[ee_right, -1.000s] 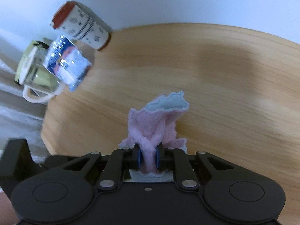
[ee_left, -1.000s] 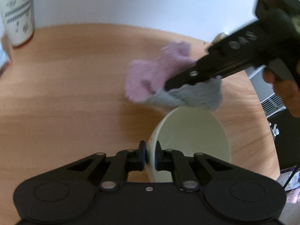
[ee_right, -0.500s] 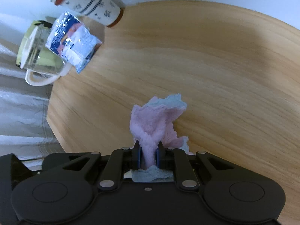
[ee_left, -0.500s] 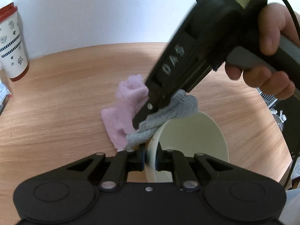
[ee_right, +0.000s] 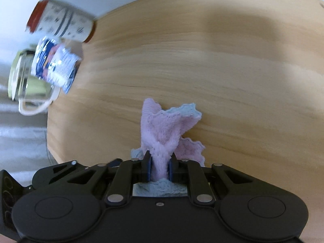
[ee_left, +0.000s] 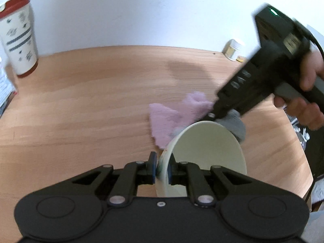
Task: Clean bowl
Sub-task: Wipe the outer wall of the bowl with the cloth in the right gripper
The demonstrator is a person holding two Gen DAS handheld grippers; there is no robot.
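Note:
My left gripper (ee_left: 161, 165) is shut on the near rim of a pale cream bowl (ee_left: 206, 151), tilted on its side above the wooden table (ee_left: 91, 105). My right gripper (ee_right: 159, 167) is shut on a pink and light blue cloth (ee_right: 164, 129). In the left wrist view the right gripper's black body (ee_left: 261, 81) comes in from the right, and the cloth (ee_left: 172, 119) hangs at the bowl's far rim, touching it. The bowl does not show in the right wrist view.
A white patterned cup with a red lid (ee_left: 19, 38) stands at the table's far left; it also shows in the right wrist view (ee_right: 60, 26). A foil snack packet (ee_right: 56, 66) and a glass mug (ee_right: 26, 85) are beside it. A small jar (ee_left: 232, 49) sits far right.
The right gripper with the cloth has swung from over the bowl's left rim to its far right rim and drawn back. The bowl stays held in my left gripper.

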